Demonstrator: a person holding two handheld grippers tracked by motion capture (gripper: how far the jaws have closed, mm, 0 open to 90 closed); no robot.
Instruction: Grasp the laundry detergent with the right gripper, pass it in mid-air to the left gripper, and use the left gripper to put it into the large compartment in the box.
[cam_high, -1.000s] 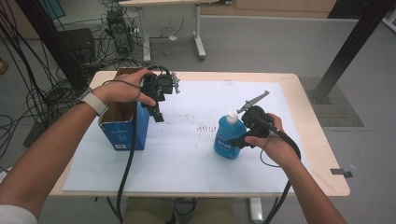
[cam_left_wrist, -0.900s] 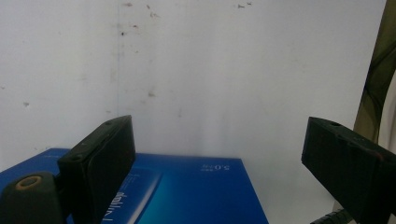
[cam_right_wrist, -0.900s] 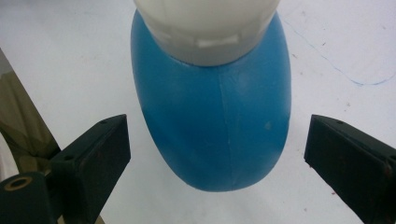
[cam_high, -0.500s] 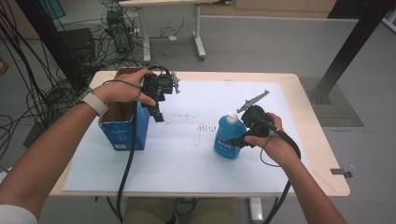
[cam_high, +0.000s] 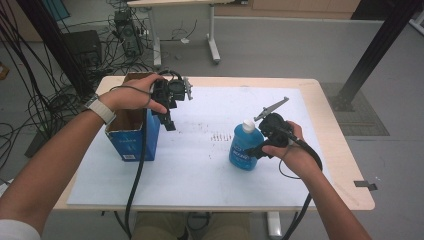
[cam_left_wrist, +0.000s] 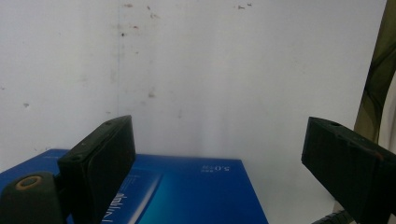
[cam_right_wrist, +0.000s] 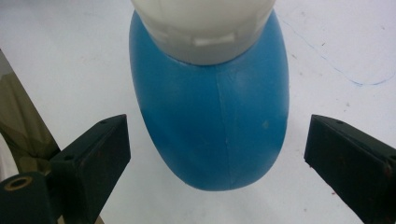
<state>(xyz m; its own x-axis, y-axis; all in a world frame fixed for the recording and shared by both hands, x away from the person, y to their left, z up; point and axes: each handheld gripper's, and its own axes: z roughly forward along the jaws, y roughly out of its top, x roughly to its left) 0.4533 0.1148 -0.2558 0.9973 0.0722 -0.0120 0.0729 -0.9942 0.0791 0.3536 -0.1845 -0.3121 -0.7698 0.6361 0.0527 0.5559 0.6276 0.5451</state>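
From above, the blue bottle (cam_high: 245, 147) with its white cap stands upright on the white sheet (cam_high: 200, 165), the right gripper (cam_high: 254, 151) just beside it, while the left gripper (cam_high: 169, 122) hangs by the open blue box (cam_high: 131, 140). Along the left gripper's jaws, spread wide, the box's blue side (cam_left_wrist: 187, 191) lies below. Along the right gripper's jaws, also spread and apart from it, sits the bottle (cam_right_wrist: 215, 116).

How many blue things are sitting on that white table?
2. A blue box stands near the table's left edge, open at the top. A blue bottle with a white cap stands right of centre, beside the right tool.
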